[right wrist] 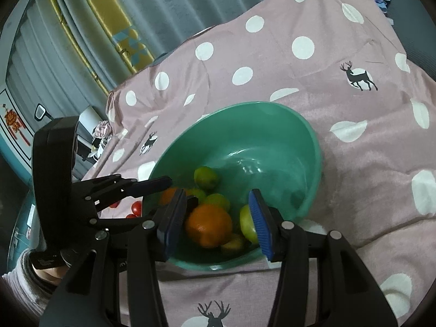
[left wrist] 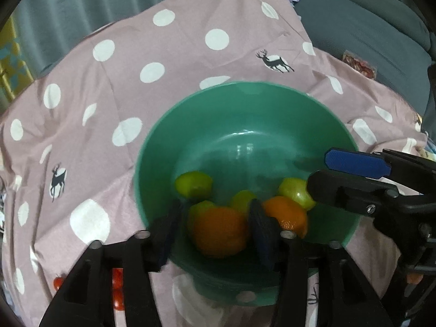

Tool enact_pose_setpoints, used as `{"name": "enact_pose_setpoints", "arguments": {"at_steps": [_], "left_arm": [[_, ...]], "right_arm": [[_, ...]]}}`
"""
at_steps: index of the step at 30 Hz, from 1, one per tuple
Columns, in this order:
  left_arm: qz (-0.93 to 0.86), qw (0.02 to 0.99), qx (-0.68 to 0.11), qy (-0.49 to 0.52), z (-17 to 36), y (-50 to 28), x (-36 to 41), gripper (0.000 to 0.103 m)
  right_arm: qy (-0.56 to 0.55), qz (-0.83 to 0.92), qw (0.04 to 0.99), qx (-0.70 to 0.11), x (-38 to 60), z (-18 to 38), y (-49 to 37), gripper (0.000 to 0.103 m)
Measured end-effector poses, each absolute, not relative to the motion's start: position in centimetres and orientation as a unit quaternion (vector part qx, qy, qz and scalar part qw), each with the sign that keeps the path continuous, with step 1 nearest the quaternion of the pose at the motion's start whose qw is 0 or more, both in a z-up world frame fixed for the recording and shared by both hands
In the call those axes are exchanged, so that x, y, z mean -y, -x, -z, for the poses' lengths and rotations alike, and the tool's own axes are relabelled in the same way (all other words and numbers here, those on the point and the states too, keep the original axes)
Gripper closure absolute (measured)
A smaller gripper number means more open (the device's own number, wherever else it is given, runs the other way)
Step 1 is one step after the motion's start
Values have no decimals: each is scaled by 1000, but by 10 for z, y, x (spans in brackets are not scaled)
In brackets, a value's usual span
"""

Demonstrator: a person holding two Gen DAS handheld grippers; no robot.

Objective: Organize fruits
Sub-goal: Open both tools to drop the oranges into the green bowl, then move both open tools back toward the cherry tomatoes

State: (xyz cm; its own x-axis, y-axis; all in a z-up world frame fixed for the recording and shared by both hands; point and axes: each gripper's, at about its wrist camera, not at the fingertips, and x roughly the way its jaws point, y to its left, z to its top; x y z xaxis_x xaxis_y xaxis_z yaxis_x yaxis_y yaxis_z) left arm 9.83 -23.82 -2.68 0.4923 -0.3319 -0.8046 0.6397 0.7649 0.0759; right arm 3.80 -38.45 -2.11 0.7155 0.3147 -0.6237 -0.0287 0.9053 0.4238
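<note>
A green bowl (left wrist: pixel 245 114) sits on a pink polka-dot cloth with deer prints (left wrist: pixel 109 81). Inside the bowl lie two oranges, one nearer the left claw (left wrist: pixel 220 231) and one to its right (left wrist: pixel 286 212), among at least four green fruits (left wrist: pixel 193 184). Several small red fruits (right wrist: pixel 136 207) rest on the cloth just outside the bowl.

The left claw (left wrist: pixel 214 231) is spread, its pads on either side of an orange without pressing it. The right claw (right wrist: pixel 218 223) is spread too, reaching into the bowl around an orange (right wrist: pixel 208 224) and gripping nothing.
</note>
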Motion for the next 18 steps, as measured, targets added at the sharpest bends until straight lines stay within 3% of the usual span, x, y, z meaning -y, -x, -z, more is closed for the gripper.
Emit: {"name": "enact_pose_setpoints", "arguments": {"at_steps": [1, 7, 10, 18], "left_arm": [[286, 846, -412, -179, 24, -98, 234, 34], [270, 864, -399, -151, 3, -94, 200, 33], [244, 876, -395, -134, -5, -91, 166, 23], [113, 899, -418, -72, 1, -84, 48, 22]], "right_arm": [[-199, -97, 906, -361, 385, 19, -36, 53], [-204, -107, 911, -342, 385, 8, -21, 48], [-204, -115, 910, -342, 382, 5, -13, 47], [-180, -149, 906, -353, 357, 1, 1, 39]]}}
